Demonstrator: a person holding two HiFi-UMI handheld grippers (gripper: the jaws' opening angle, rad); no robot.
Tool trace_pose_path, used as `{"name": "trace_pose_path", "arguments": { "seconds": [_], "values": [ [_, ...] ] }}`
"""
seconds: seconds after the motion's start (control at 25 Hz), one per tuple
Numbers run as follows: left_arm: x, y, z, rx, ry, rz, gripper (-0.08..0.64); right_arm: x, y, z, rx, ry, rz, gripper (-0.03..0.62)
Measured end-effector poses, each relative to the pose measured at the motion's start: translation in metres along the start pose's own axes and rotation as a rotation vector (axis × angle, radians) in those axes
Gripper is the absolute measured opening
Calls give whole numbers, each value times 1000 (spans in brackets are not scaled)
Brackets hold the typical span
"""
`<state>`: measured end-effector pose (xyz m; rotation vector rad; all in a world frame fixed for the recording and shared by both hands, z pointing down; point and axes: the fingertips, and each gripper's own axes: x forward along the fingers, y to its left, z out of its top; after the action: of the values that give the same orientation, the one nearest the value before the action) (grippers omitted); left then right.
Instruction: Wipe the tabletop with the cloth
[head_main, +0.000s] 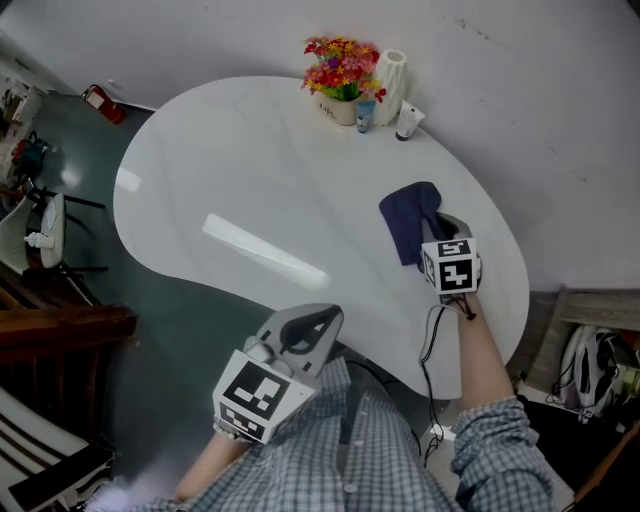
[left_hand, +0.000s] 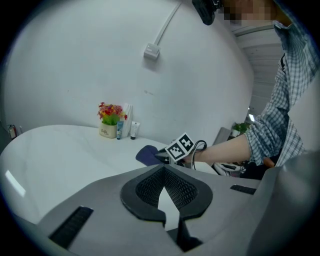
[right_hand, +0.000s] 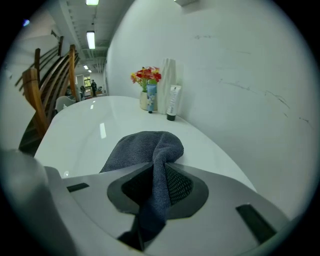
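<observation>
The dark blue cloth (head_main: 408, 218) lies on the right side of the white surface (head_main: 230, 170), not far from its right edge and well apart from the flower pot (head_main: 342, 88), the white vase (head_main: 390, 80), the little blue bottle (head_main: 365, 115) and the tube (head_main: 408, 122) by the wall. The right gripper (head_main: 440, 228) has its fingers clenched on a narrow fold of the cloth. From its own view, that fold runs back between the pads while the rest drapes forward onto the surface. The left gripper (head_main: 322, 322) hangs near the person's body, off the near edge, fingers pressed together on nothing.

My worry is the grip. Only a thin ridge of fabric is pinched, so I'd guess a hard drag across the glossy top could pull it free. Bunched like this, the cloth would probably wipe just a slim strip. A long stroke toward the wall risks toppling the tube or the bottle, and a stroke to the right could run off the edge.

The cloth's long axis runs from the fingers away from the person toward the wall. The gathered end is in the grip, and the loose, broader end points away and a little left.
</observation>
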<state>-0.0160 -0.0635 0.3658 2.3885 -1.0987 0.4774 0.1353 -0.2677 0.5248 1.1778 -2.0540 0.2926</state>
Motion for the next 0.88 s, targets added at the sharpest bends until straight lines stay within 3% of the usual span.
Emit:
{"name": "trace_pose_path", "arguments": {
  "seconds": [0.16, 0.44, 0.88],
  "values": [
    [-7, 9, 3, 11, -4, -8, 6, -7, 44, 1, -63, -5, 70, 64],
    [-20, 28, 7, 46, -8, -22, 6, -29, 108, -8, -91, 17, 143, 64],
    [-20, 27, 10, 134, 19, -127, 6, -73, 176, -47, -93, 85, 165, 64]
  ]
}}
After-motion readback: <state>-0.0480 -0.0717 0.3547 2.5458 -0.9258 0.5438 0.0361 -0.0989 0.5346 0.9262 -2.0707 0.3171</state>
